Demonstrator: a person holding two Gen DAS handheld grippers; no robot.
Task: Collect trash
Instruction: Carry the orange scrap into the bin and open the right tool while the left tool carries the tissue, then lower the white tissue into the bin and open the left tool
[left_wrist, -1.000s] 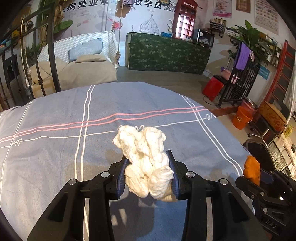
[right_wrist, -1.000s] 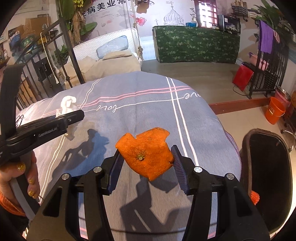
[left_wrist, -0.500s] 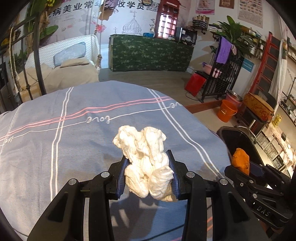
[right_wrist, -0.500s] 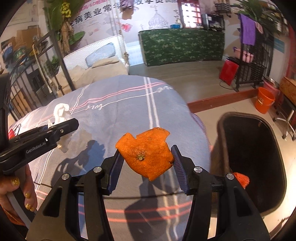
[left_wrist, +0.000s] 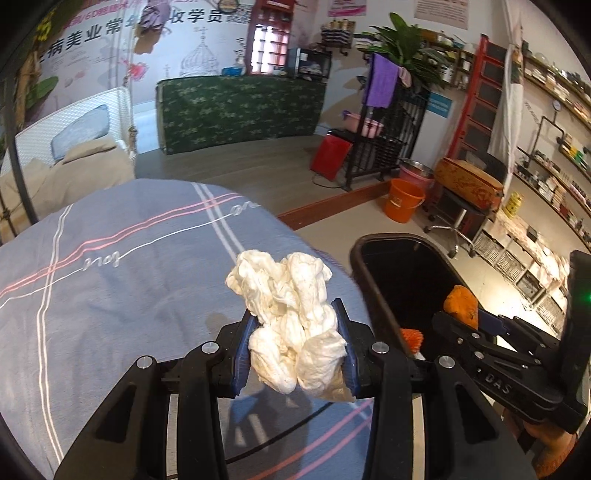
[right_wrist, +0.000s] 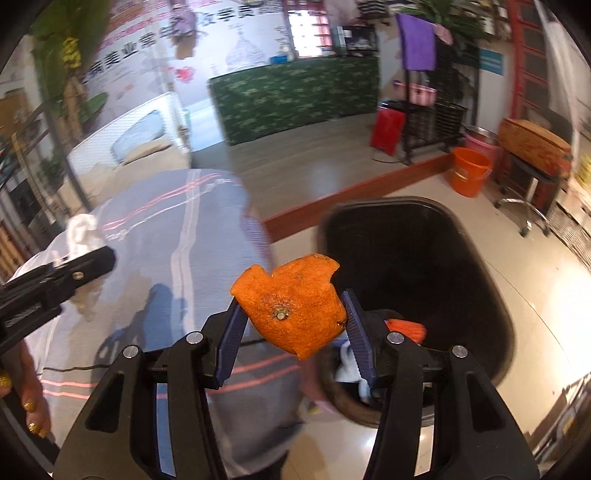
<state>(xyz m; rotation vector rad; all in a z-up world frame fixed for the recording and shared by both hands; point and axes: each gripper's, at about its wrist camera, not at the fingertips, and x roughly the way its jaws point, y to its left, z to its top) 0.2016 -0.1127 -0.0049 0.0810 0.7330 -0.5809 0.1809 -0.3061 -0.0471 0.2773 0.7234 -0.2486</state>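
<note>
My left gripper (left_wrist: 297, 349) is shut on a crumpled white tissue wad (left_wrist: 286, 317), held above the right edge of the blue striped bedspread (left_wrist: 110, 295). My right gripper (right_wrist: 291, 328) is shut on a piece of orange peel (right_wrist: 291, 299), held over the near left rim of the black trash bin (right_wrist: 424, 258). The bin also shows in the left wrist view (left_wrist: 402, 280), with the right gripper (left_wrist: 465, 317) and its peel (left_wrist: 461, 304) over it. Orange scraps (right_wrist: 406, 326) and white paper lie inside the bin.
An orange bucket (left_wrist: 402, 199), a red bin (left_wrist: 330, 155) and a black metal rack (left_wrist: 384, 147) stand on the floor beyond the trash bin. A stool with a wooden box (left_wrist: 467, 184) stands at right. A green-covered counter (left_wrist: 240, 107) lines the back wall.
Both grippers have swung right, off the bedspread towards the black bin. The right gripper with the peel is now over the bin's rim. Both grips are unchanged.
</note>
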